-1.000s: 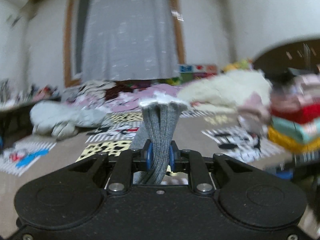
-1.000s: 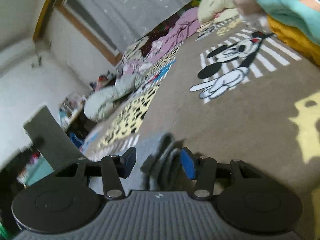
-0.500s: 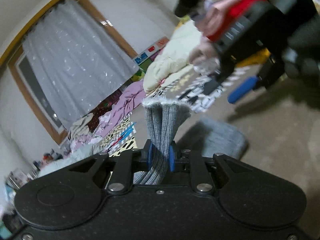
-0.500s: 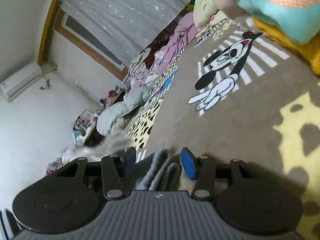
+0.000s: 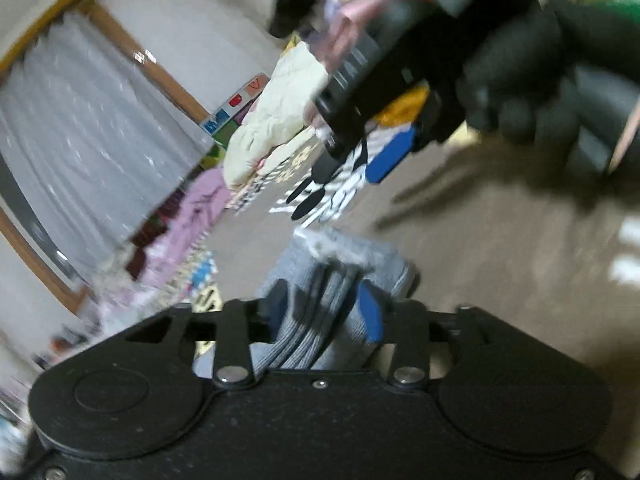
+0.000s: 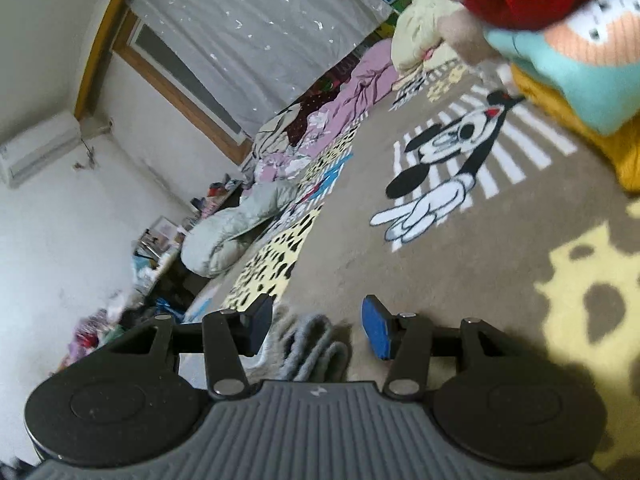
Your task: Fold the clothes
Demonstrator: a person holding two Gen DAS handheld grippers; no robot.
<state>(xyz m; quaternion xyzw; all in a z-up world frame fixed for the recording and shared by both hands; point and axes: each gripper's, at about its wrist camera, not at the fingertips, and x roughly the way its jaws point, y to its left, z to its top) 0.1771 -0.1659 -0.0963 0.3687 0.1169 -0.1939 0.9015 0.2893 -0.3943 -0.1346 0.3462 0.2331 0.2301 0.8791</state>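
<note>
A grey ribbed garment (image 5: 320,300) lies bunched on the brown carpet between the fingers of my left gripper (image 5: 324,312). Its jaws are opening, and the blue pad (image 5: 370,314) stands off the cloth rather than pinching it. In the right wrist view the same grey garment (image 6: 316,344) shows as a folded roll low on the carpet. My right gripper (image 6: 318,326) hangs open over it, both pads clear of the cloth. The left wrist view also shows the right gripper (image 5: 390,156) from outside, held by a black-gloved hand (image 5: 520,80) at the upper right.
A stack of folded clothes (image 6: 560,60), red on teal on yellow, sits at the right. Loose pink and cream clothes (image 6: 352,92) and a pale bundle (image 6: 228,236) lie along the curtained window (image 6: 248,24). The carpet (image 6: 440,264) carries a cartoon mouse print.
My left gripper rolled and came down to the carpet with the grey garment, and its jaws parted from a tight pinch. My right gripper stayed open over the grey fold.
</note>
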